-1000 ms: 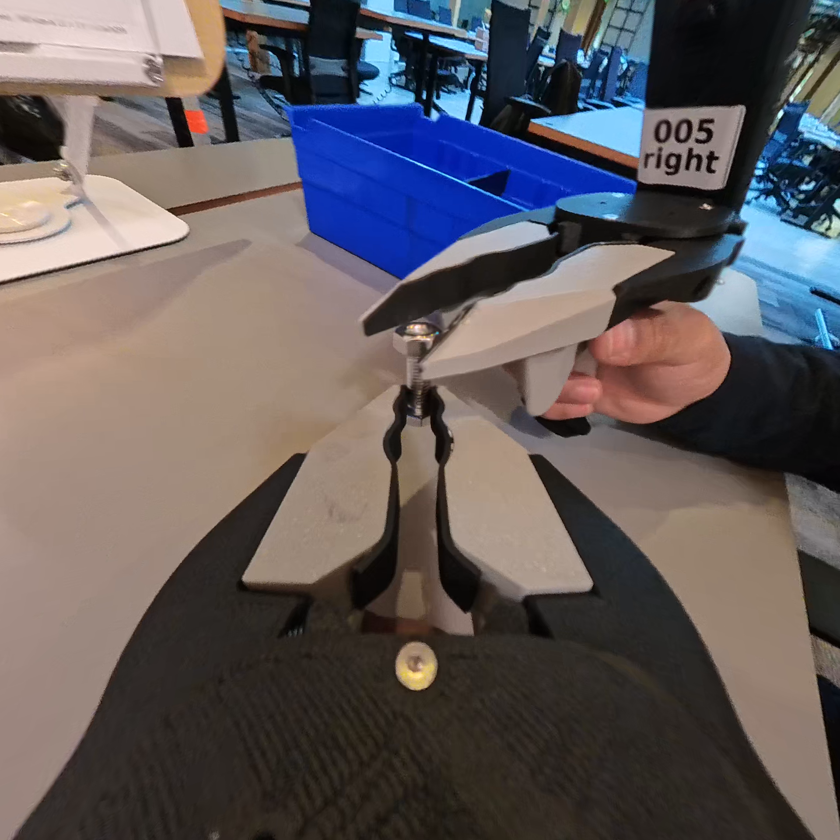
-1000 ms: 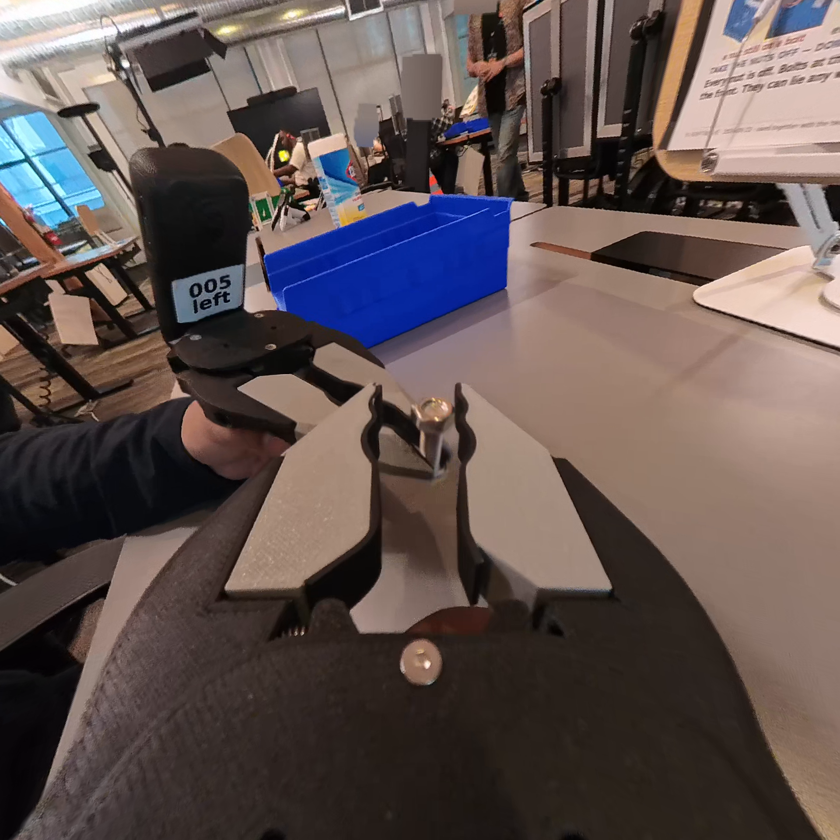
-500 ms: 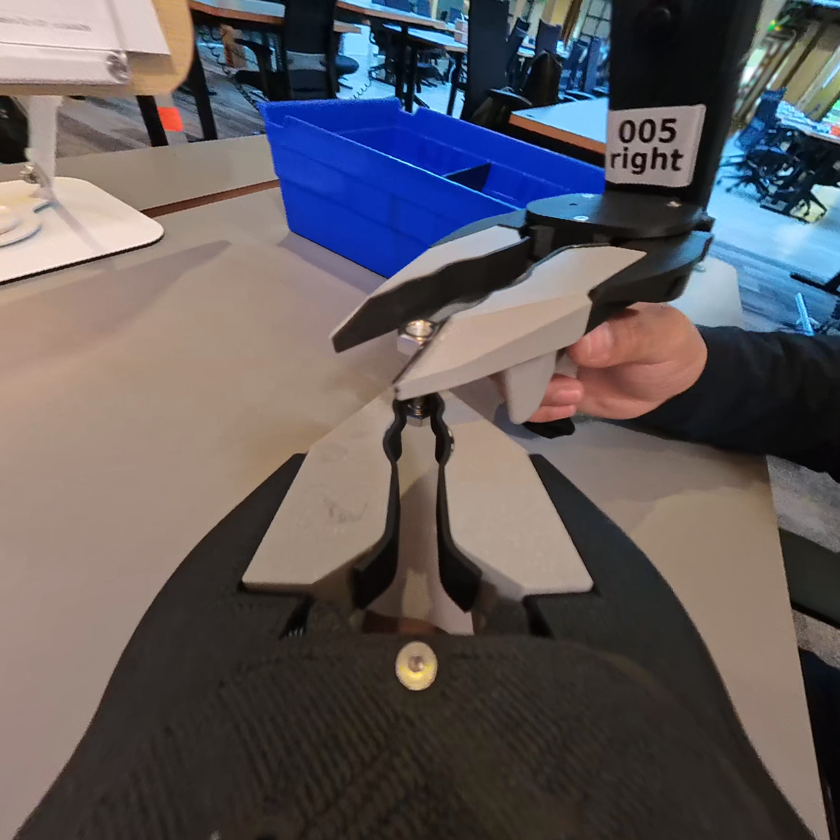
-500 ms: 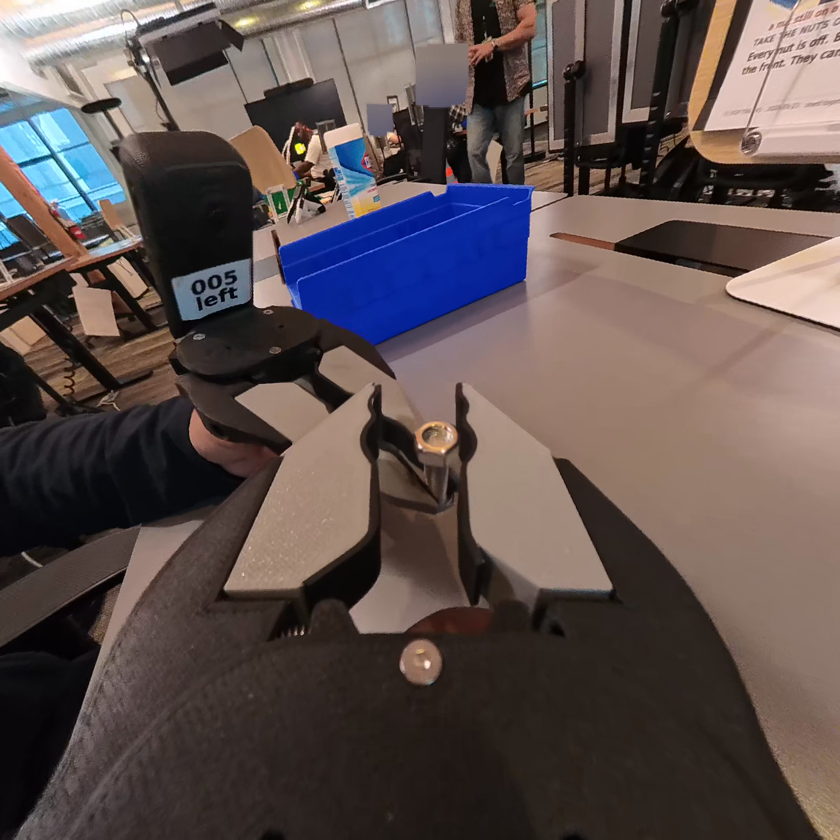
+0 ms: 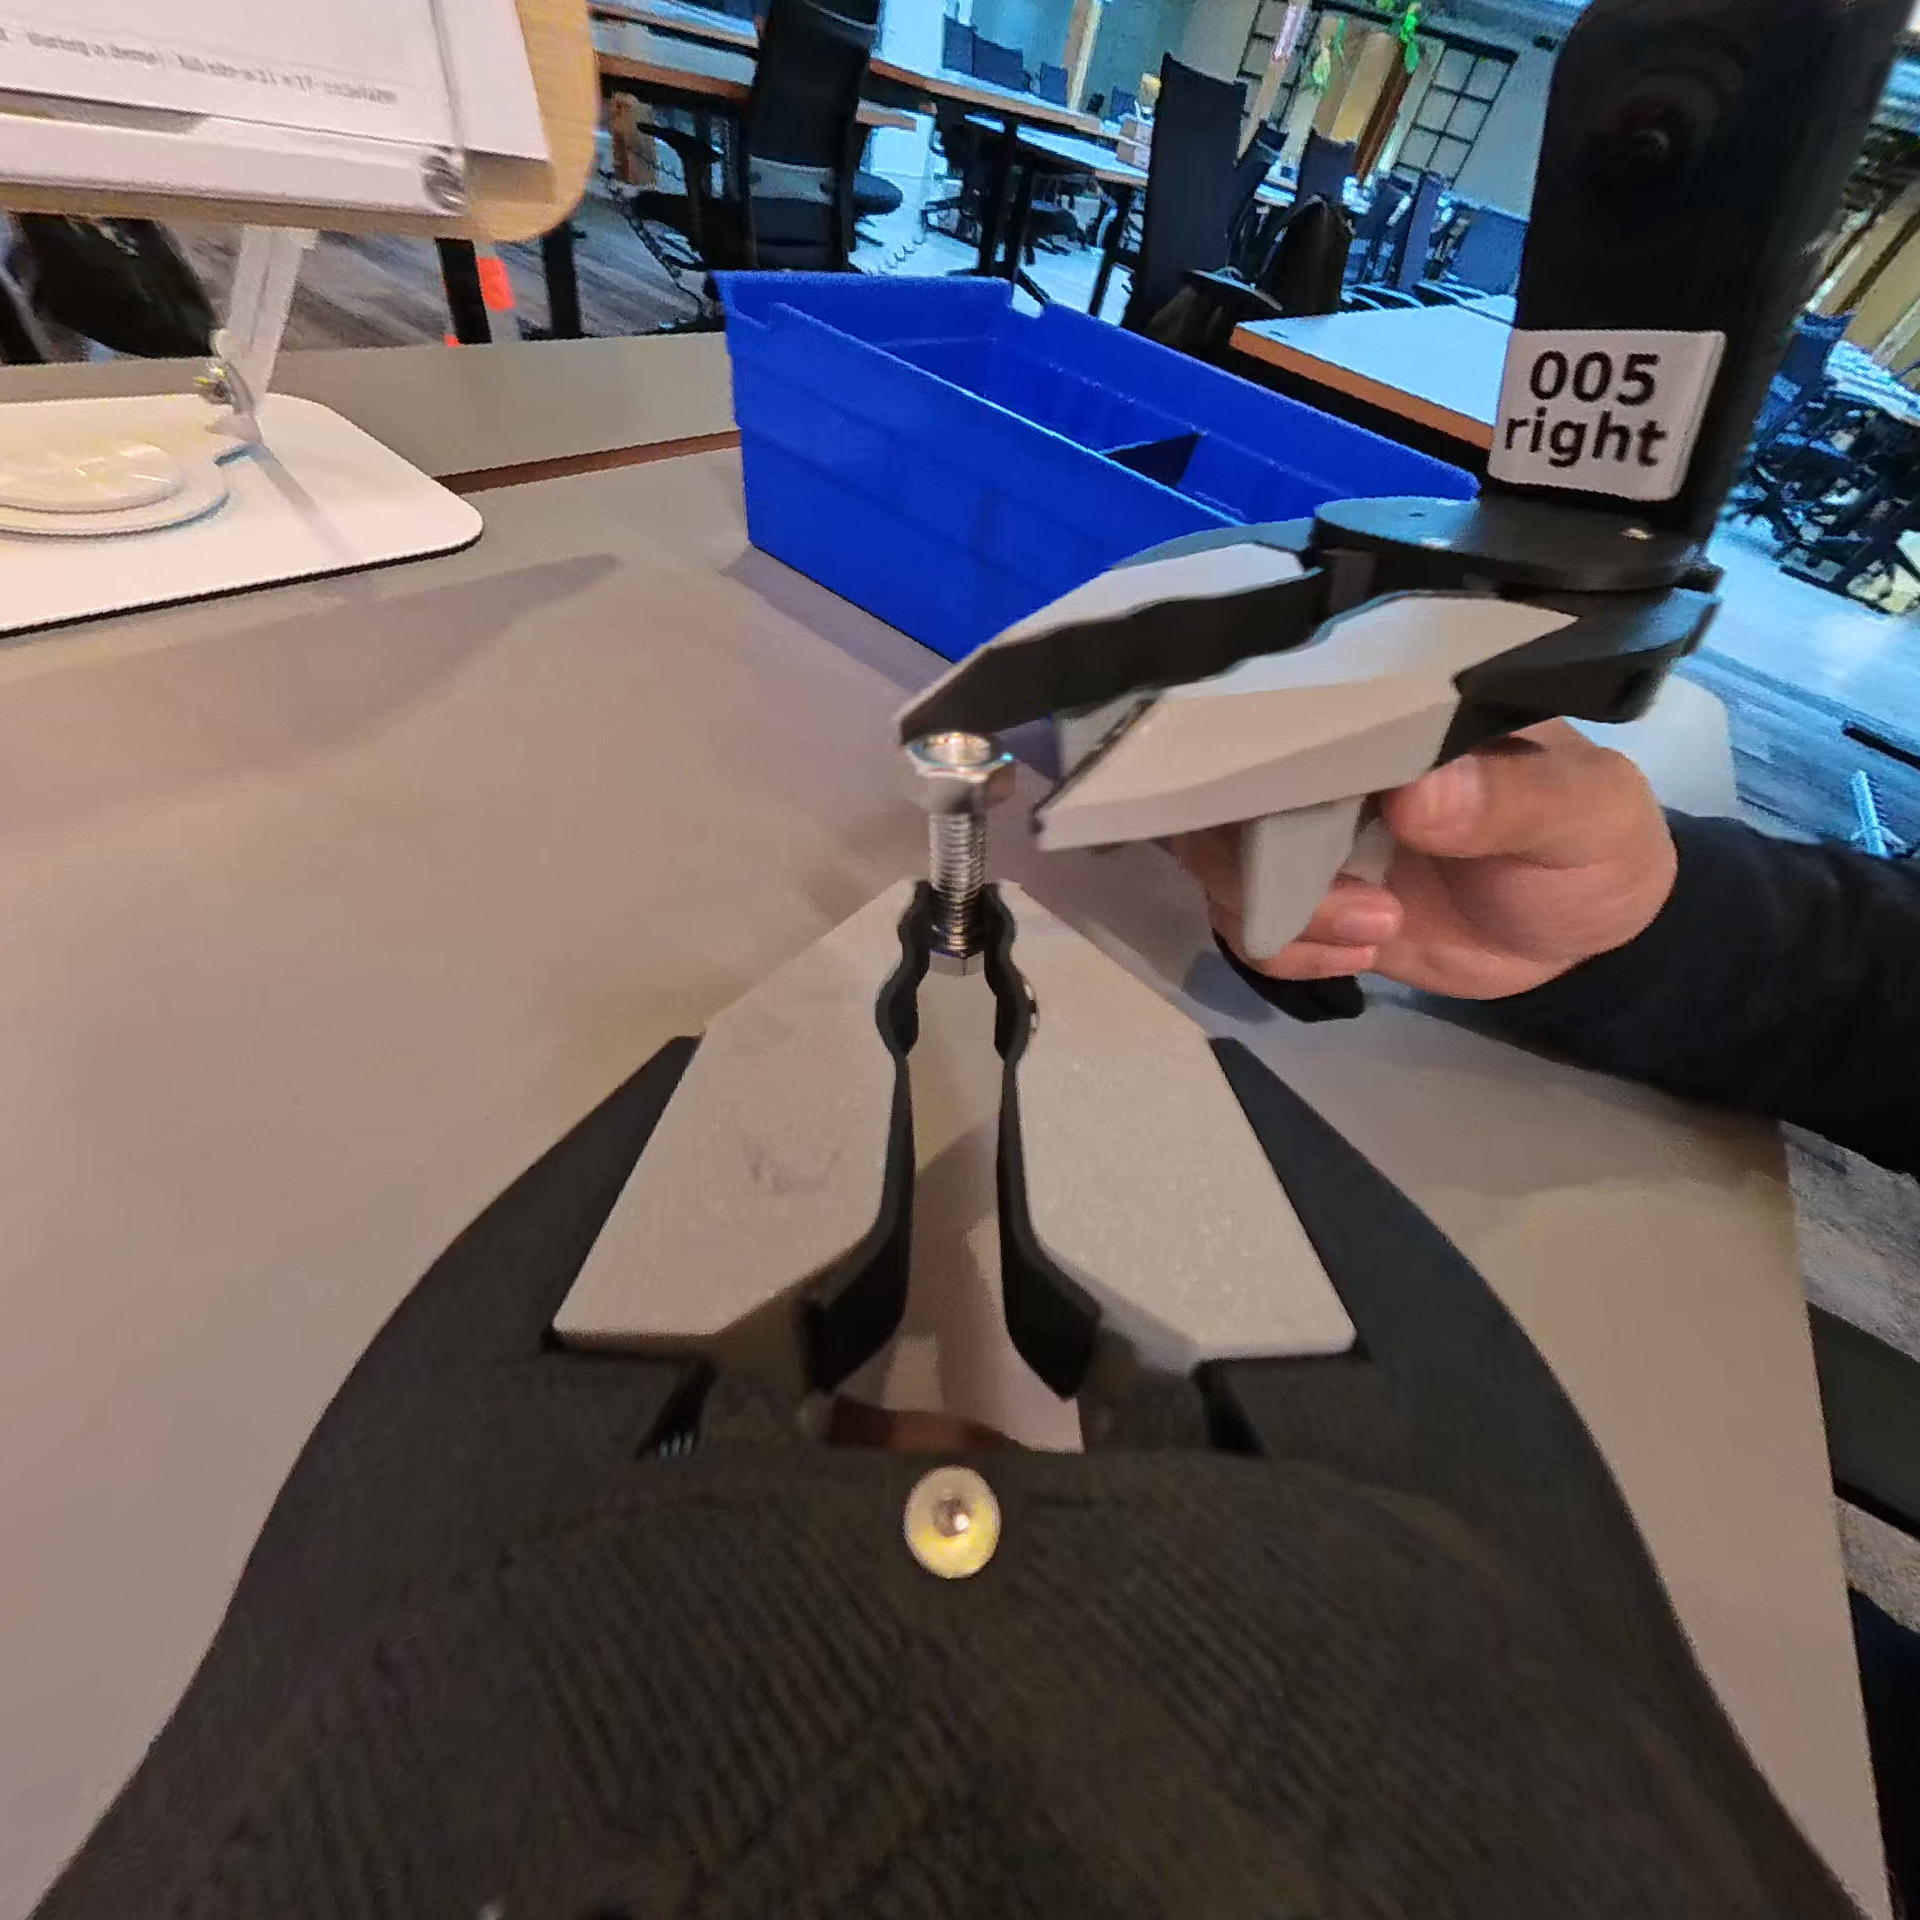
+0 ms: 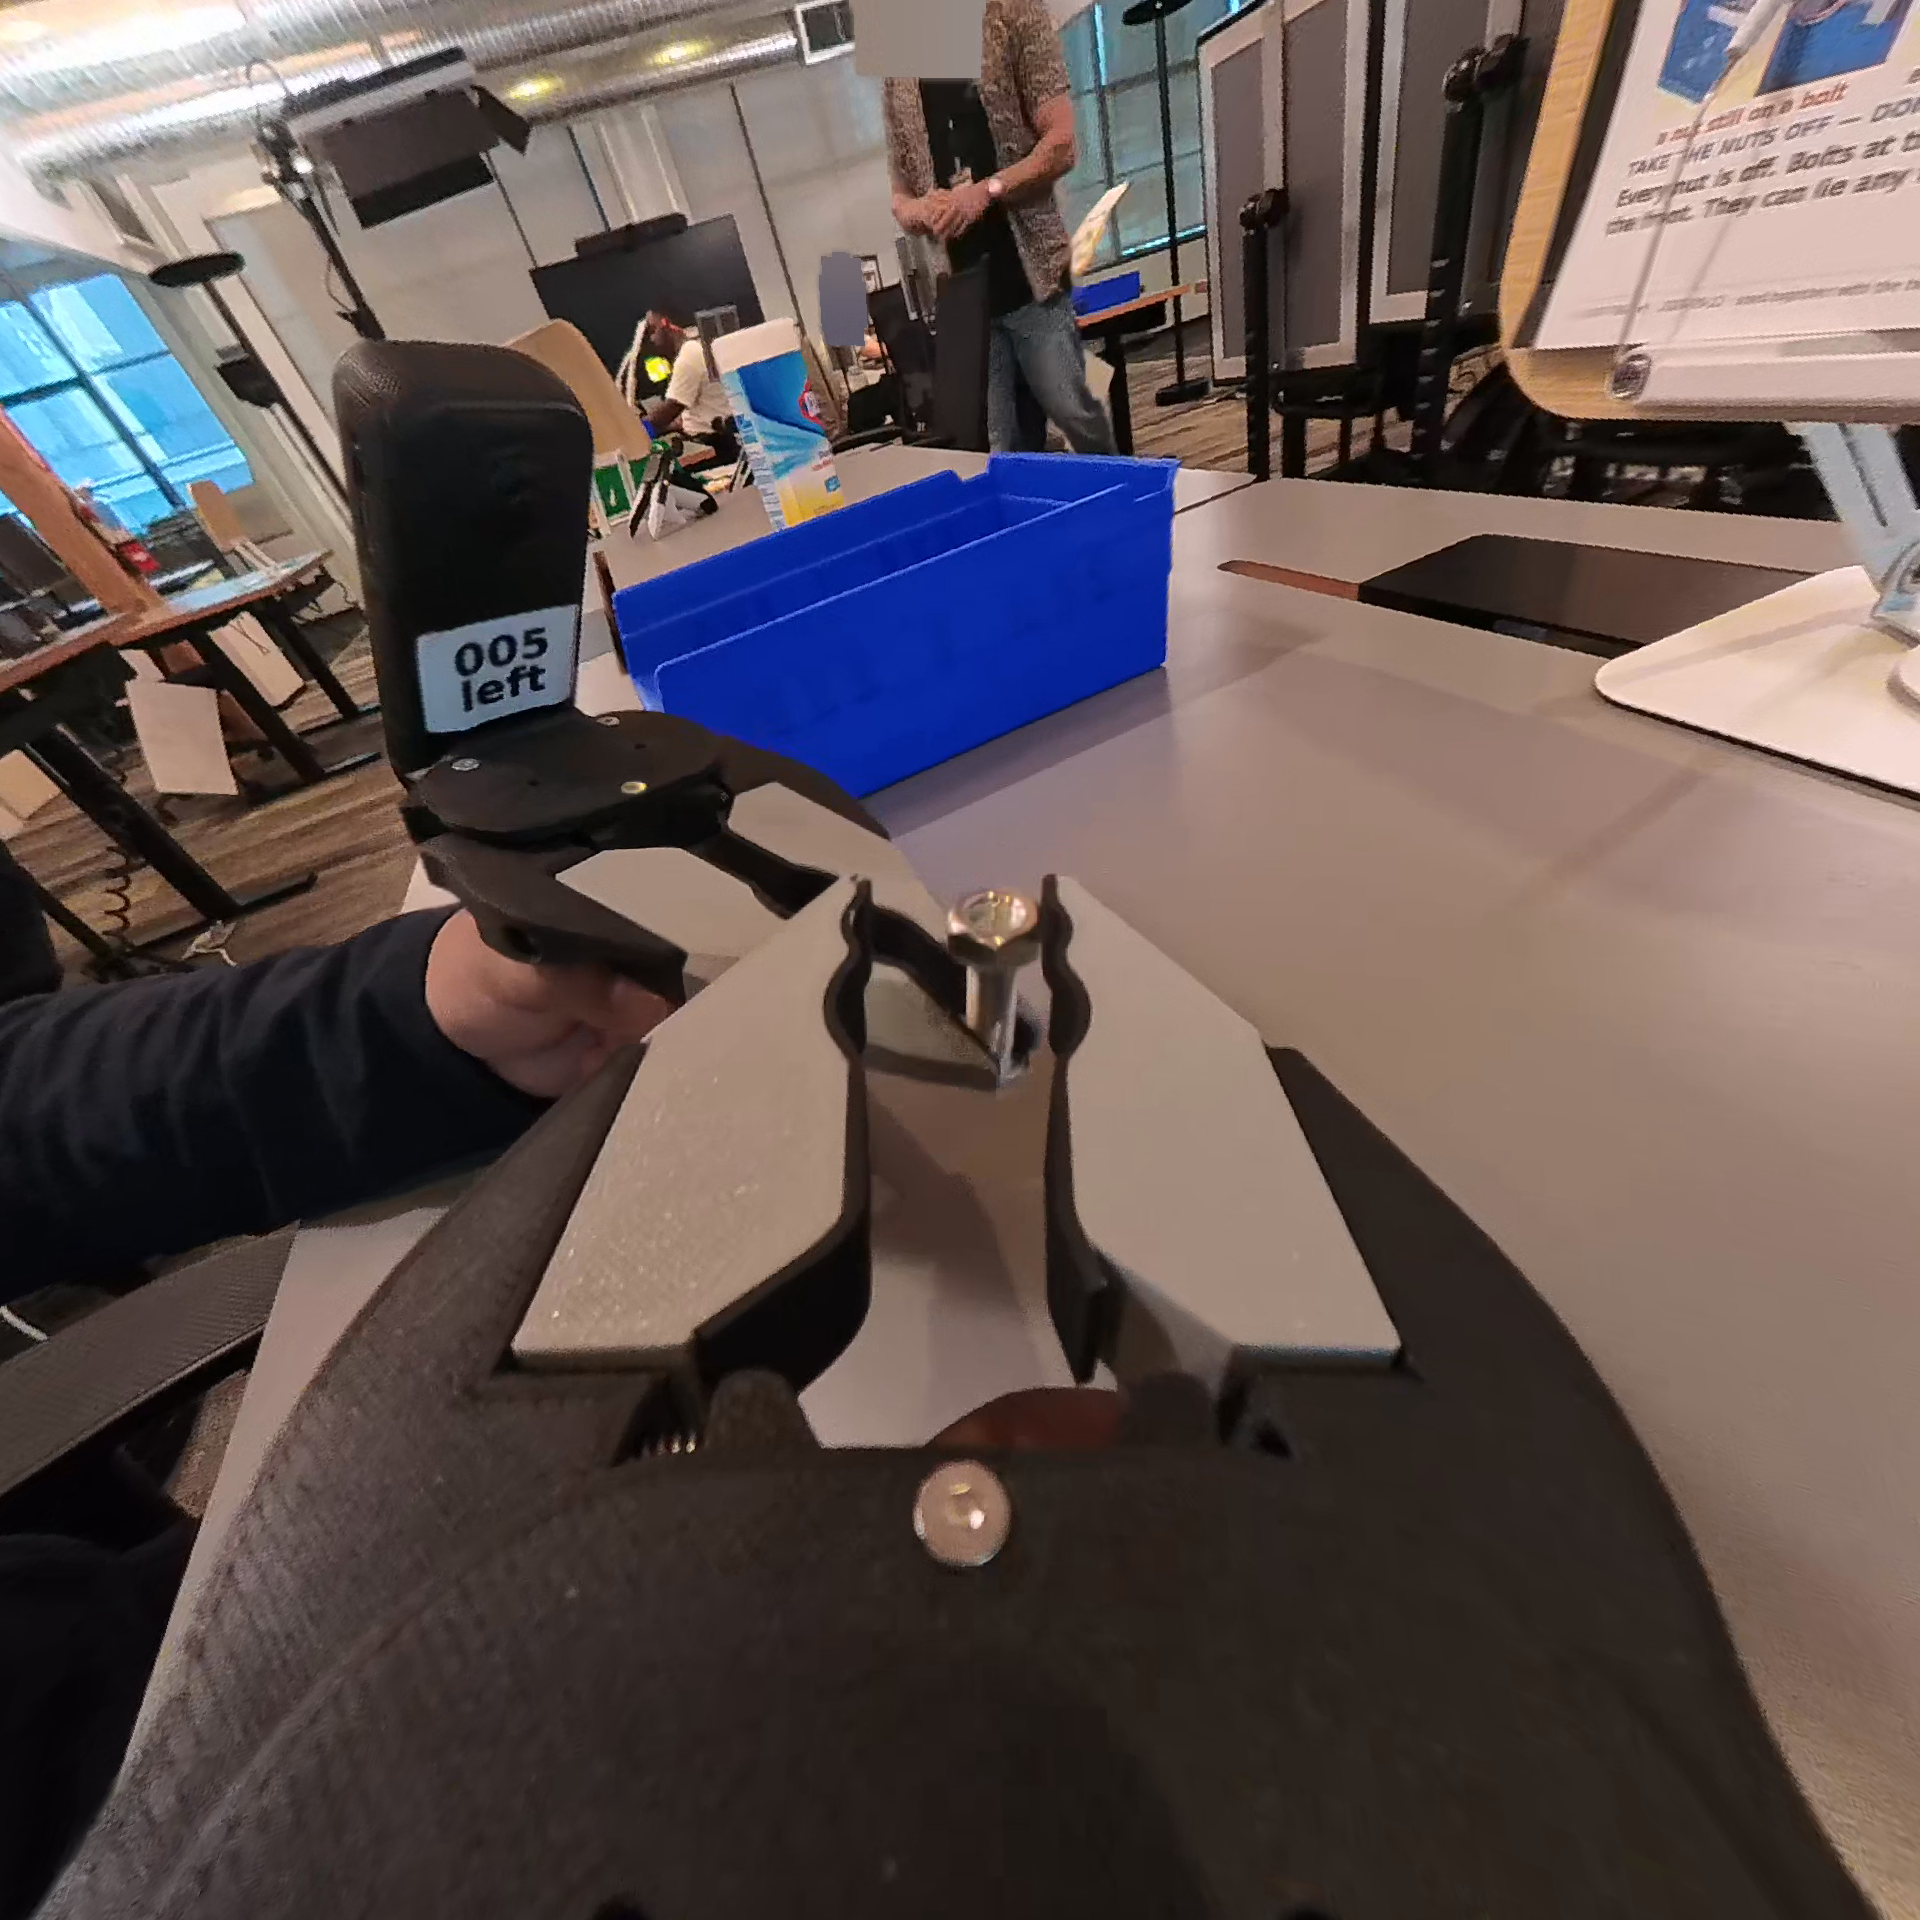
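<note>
A silver hex bolt (image 5: 954,831) stands upright above the grey table (image 5: 416,831), with a nut (image 5: 951,951) on its lower thread. My left gripper (image 5: 951,935) is shut on the nut and holds the bolt up. My right gripper (image 6: 956,914) is open. The bolt head (image 6: 992,925) sits between its fingertips, close to the right finger. In the left wrist view the right gripper (image 5: 982,784) comes in from the right, with one fingertip at the head and the other just right of it. The left gripper (image 6: 977,1049) shows under the bolt in the right wrist view.
A blue bin (image 5: 935,499) with a divider stands on the table behind the bolt, and shows again in the right wrist view (image 6: 904,665). A white stand base (image 5: 260,520) carries a clipboard with a sheet (image 5: 260,104). A black mat (image 6: 1579,592) lies nearby. A person (image 6: 987,260) stands far behind. My two grippers' fingertips are within a few centimetres of each other.
The right gripper has drawn back, so the bolt head now sits nearer its fingertips than before. The left gripper still holds the nut. Both views have swung a little sideways.
</note>
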A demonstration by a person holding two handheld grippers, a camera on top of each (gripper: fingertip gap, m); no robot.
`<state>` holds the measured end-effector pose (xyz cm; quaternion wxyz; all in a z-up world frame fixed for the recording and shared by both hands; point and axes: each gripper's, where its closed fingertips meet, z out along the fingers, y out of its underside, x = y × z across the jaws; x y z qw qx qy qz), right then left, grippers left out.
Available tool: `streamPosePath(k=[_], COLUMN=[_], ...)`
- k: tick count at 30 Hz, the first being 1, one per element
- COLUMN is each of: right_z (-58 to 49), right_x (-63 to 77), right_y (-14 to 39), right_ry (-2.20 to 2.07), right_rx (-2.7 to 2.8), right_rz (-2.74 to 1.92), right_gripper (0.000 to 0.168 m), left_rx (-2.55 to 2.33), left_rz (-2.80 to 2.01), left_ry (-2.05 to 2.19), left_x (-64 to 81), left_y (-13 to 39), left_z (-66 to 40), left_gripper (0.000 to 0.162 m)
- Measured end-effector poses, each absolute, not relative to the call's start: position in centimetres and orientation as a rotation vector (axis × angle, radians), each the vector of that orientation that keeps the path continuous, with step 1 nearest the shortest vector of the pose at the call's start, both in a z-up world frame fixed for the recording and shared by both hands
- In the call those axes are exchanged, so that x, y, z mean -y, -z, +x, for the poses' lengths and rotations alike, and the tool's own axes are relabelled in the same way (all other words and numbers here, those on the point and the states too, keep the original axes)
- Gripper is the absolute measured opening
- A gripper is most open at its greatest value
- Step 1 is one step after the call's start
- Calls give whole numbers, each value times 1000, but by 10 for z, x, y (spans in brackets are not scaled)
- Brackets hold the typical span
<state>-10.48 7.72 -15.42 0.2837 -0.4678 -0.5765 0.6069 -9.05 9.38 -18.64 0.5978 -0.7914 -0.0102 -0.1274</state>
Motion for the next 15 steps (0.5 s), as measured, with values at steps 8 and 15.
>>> streamPosePath(k=[8, 15], right_z=[-105, -103], right_x=[-72, -89], right_y=[158, 149], right_ry=[-1611, -1640], right_rx=[1576, 1496], right_rz=[-1242, -1274], right_gripper=[28, 26], left_rx=[-87, 36], left_rz=[-1869, -1811], left_ry=[283, 271], left_x=[-97, -93], left_y=[194, 180], left_z=[-69, -94], left_gripper=[7, 7])
